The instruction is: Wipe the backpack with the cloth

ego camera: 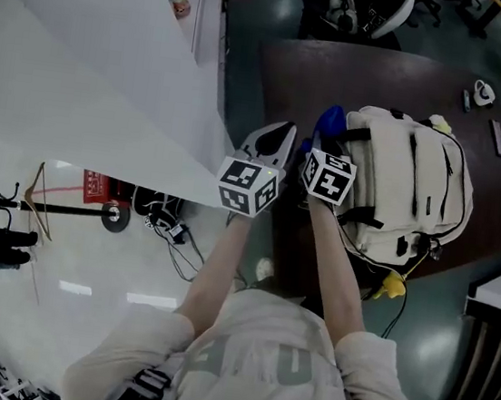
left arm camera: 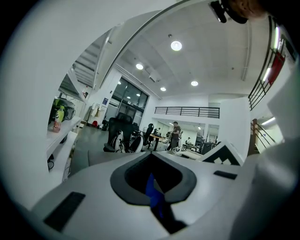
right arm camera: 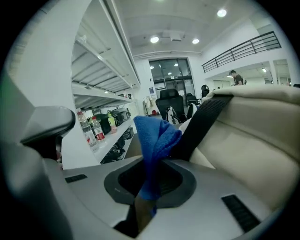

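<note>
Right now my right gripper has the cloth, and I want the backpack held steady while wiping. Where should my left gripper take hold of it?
Probably the black strap on the left edge of the backpack, approached from the left, where the left gripper is. The strap is thin and stands off the cream body, which looks too bulky for the jaws.

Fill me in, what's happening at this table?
A person holds a gripper in each hand. The right gripper has its jaws shut on a blue cloth, held at the side of a cream backpack lying on a dark table. The left gripper hangs beside it, off the bag, jaws together. Whether cloth touches bag is unclear.
</note>
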Available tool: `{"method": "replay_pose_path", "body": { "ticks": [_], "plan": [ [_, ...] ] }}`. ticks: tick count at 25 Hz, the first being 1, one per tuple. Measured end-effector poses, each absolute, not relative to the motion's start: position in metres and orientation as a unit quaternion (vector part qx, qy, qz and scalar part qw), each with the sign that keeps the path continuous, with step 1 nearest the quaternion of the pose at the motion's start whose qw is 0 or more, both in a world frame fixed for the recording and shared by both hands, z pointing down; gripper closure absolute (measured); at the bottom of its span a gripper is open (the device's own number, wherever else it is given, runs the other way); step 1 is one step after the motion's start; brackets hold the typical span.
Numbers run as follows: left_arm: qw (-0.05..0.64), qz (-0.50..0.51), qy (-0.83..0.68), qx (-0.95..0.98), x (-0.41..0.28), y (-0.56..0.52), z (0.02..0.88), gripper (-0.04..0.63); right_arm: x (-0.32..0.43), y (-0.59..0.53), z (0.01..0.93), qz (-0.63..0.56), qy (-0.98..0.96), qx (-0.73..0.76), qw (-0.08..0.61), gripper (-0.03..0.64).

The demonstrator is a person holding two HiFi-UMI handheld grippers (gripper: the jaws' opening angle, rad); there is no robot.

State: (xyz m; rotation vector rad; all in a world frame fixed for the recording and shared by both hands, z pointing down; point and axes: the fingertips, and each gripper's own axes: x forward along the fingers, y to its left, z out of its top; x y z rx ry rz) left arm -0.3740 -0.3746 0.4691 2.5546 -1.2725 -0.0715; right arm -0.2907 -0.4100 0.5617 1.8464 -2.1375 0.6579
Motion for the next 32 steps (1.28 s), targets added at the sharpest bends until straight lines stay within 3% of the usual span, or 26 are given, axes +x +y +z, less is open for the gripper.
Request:
{"method": "replay_pose_path", "body": {
  "ticks": [15,32],
  "plan": [
    [0.151,-0.027,-0.433,0.888,-0.35,-0.337,0.484,0.592,-0.286,-0.354,0.551,0.186,-0.745,0.626,0.137,0.574],
    [0.15,-0.031,-0.477,0.866,-0.323,-0.22,0.48,0.592,-0.273,-0.218,0.552,0.149,-0.794,0.565,0.167,0.574]
  ]
}}
